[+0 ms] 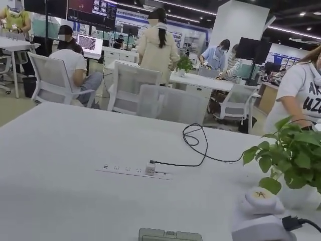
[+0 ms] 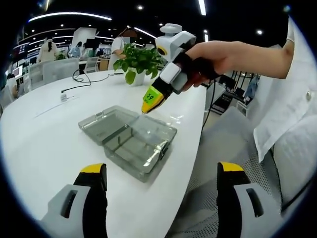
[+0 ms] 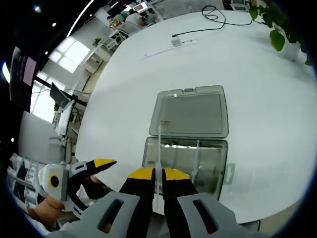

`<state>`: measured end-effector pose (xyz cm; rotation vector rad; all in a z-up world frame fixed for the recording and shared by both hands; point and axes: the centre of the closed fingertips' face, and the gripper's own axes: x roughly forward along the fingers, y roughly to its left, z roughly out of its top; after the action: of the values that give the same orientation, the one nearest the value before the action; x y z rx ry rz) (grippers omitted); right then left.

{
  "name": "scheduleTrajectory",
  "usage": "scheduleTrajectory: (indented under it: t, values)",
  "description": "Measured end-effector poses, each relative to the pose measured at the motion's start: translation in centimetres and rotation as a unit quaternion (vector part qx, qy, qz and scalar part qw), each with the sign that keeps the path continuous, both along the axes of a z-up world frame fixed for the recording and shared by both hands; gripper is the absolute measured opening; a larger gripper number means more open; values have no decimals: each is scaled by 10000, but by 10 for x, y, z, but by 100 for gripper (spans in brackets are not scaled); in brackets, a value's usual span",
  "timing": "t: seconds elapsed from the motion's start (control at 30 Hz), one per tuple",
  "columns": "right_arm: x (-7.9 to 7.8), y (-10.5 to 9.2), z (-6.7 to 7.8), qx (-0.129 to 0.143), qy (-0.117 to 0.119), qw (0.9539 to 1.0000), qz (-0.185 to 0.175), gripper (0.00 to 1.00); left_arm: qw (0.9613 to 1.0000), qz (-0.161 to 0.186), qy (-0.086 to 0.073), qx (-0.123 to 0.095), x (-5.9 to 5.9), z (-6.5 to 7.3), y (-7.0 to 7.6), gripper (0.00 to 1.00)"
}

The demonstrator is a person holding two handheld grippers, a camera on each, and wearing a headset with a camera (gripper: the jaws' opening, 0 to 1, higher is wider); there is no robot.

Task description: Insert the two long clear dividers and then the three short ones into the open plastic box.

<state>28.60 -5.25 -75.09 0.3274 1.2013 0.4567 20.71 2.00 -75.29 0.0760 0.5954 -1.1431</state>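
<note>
The open clear plastic box (image 3: pixel 185 161) lies near the table's front edge, with its lid (image 3: pixel 190 111) folded flat behind it. My right gripper (image 3: pixel 158 173) is shut on a long clear divider (image 3: pixel 159 144) that stands upright over the left part of the box. Another clear strip (image 3: pixel 197 153) stands inside the box to the right. In the left gripper view, a hand holds the right gripper (image 2: pixel 147 105) tip-down above the box (image 2: pixel 131 136). My left gripper (image 2: pixel 161 168) is open and empty, off the table's edge. The box's far edge (image 1: pixel 170 234) shows at the bottom of the head view.
A potted plant (image 1: pixel 293 155) stands at the table's right side. A power strip (image 1: pixel 134 170) with a black cable (image 1: pixel 195 138) lies mid-table. A gripper's white top (image 1: pixel 258 201) shows at bottom right. Chairs and people fill the room behind.
</note>
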Motion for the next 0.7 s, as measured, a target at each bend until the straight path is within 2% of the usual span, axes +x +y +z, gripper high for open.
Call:
scheduleTrajectory:
  t: [0.37, 0.7]
  values:
    - [-6, 3, -23, -235, 443, 9987, -58, 7, 9999, -61, 32, -146, 1, -4, 1, 93]
    - [-7, 4, -37, -448, 571, 9974, -9, 7, 9996, 44, 71, -275, 0, -5, 4, 92]
